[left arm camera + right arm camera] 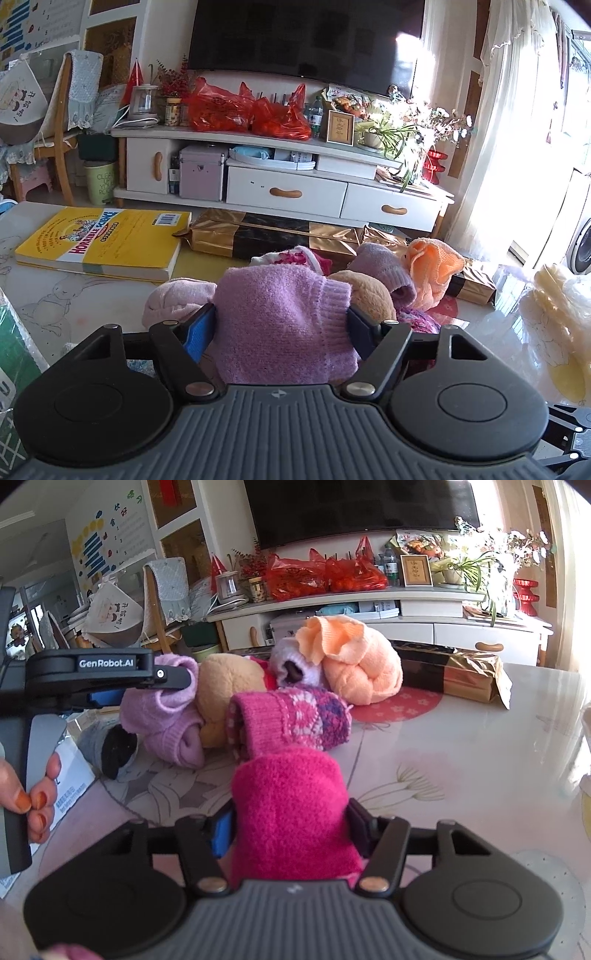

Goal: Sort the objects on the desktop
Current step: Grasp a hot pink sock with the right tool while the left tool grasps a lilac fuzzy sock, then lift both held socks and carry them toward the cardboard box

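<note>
A pile of rolled socks lies on the table. My left gripper [280, 319] is shut on a lilac sock roll [273, 291], its pads pressing both sides. The right wrist view shows that gripper [181, 681] from the side, on the same lilac sock [166, 731]. My right gripper [291, 825] is shut on a magenta sock roll [291, 790] at the near edge of the pile. Just beyond it lie a pink patterned sock [291, 716], a tan sock [225, 686], a pale purple sock [291, 664] and an orange sock [354, 668].
A yellow book [107, 240] lies at the left and a gold and black package [258, 232] behind the pile. A grey sock [107, 749] sits at the pile's left. A clear plastic bag [561, 306] is at the right. A person's hand [33, 797] holds the left gripper's handle.
</note>
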